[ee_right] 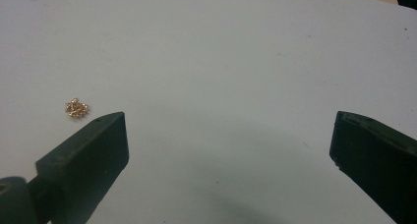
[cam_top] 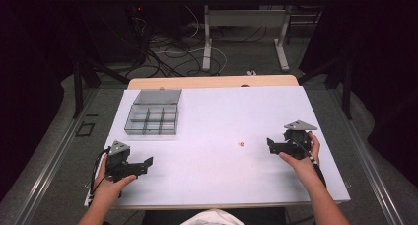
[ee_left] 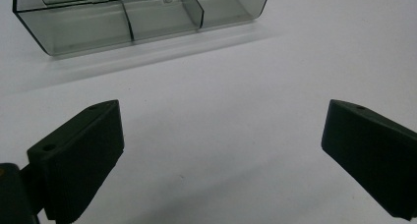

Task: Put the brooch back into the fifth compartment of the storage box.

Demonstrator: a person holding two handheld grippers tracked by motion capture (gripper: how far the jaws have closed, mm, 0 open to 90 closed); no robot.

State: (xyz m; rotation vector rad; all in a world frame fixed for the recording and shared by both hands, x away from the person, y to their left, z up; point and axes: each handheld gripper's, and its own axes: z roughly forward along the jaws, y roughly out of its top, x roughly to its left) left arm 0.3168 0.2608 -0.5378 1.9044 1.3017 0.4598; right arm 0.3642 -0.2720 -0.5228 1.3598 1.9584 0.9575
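Hand-held grippers gape wide; clear compartment box (cam_top: 153, 117); tiny gold tangle (ee_right: 77, 107), perhaps chain.

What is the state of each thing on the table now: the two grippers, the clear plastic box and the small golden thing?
Left gripper: open, nothing between the jaws, held just over the white table.
Right gripper: open, nothing between the jaws, pointed toward the golden chain.
Clear box: lid up, compartments look empty.
Golden chain: bunched in a small heap, lying free on the table, untouched.
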